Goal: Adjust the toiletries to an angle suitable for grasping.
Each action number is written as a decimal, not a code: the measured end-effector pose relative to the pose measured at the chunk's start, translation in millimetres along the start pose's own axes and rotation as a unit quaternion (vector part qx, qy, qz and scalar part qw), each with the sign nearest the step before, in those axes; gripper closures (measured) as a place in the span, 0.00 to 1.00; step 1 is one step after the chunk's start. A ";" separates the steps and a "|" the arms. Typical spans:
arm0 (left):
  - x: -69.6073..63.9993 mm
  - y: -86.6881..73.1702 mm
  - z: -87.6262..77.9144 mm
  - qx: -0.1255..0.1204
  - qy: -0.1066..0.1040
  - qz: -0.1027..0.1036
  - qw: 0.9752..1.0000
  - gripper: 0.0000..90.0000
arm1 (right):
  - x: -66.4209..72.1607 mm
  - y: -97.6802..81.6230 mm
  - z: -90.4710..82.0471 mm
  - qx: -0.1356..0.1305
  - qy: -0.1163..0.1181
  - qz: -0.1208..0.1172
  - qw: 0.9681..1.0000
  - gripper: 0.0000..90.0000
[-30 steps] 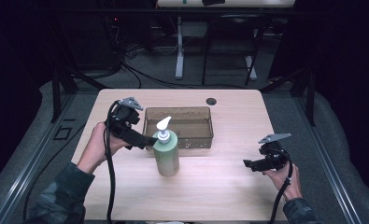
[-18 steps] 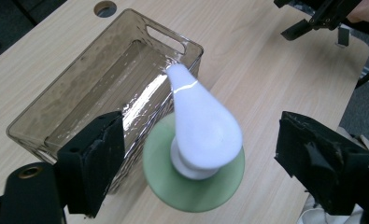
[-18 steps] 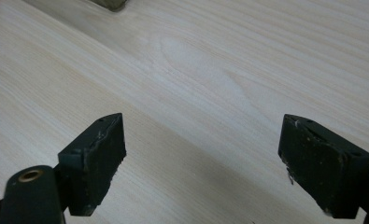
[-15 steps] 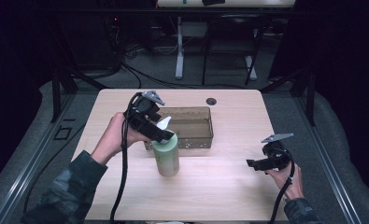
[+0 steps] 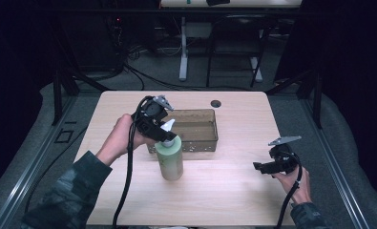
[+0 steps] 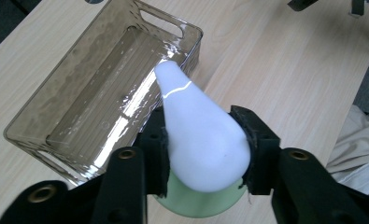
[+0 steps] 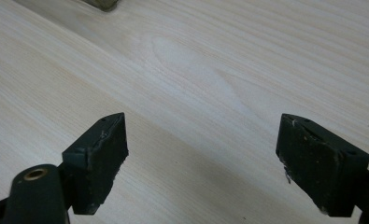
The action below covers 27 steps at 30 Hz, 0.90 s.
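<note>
The left gripper (image 6: 205, 158) clamps the white pump head (image 6: 201, 140) of the pale green plastic bottle (image 5: 170, 160), likely to lift it into the smoky translucent tray (image 5: 210, 125) just beyond, while the right gripper (image 7: 203, 163) waits apart at the near right.

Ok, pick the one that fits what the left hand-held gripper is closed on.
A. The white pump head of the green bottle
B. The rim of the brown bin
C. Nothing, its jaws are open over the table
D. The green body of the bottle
A: in the left gripper view the left hand-held gripper has both pads pressed against the white pump head atop the green bottle, beside the brown bin.
</note>
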<state>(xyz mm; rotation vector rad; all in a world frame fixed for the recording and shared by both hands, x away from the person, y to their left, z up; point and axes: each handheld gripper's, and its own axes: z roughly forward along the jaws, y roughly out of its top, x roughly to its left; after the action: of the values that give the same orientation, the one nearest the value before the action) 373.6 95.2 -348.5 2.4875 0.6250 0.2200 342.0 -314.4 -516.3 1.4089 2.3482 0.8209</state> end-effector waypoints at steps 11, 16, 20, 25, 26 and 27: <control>2.4 0.5 -3.1 0.019 -0.002 0.027 0.999 0.68 | -0.2 0.2 0.0 0.000 0.000 -0.004 1.000 0.19; 8.5 -2.0 -6.7 0.028 -0.012 0.039 0.999 0.68 | -0.1 0.0 1.1 0.005 0.000 -0.004 1.000 0.19; 11.5 -2.8 -9.2 0.039 -0.017 0.051 0.998 0.69 | 0.3 0.0 1.0 0.006 -0.001 -0.005 1.000 0.19; 11.7 -2.2 -10.9 0.054 -0.017 0.067 0.996 0.69 | 0.3 0.1 0.5 0.005 -0.002 -0.005 1.000 0.19; 12.0 -1.8 -11.0 0.057 -0.016 0.072 0.996 0.69 | 0.2 0.1 0.7 0.006 -0.002 -0.006 1.000 0.19; 11.7 -1.7 -11.1 0.060 -0.015 0.075 0.995 0.69 | 0.2 0.1 0.8 0.006 -0.002 -0.006 1.000 0.19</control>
<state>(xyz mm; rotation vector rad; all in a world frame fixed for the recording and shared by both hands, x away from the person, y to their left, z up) 380.0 107.4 -340.0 2.6514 0.4502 0.2061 342.4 -314.0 -516.9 1.3993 2.3592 0.8010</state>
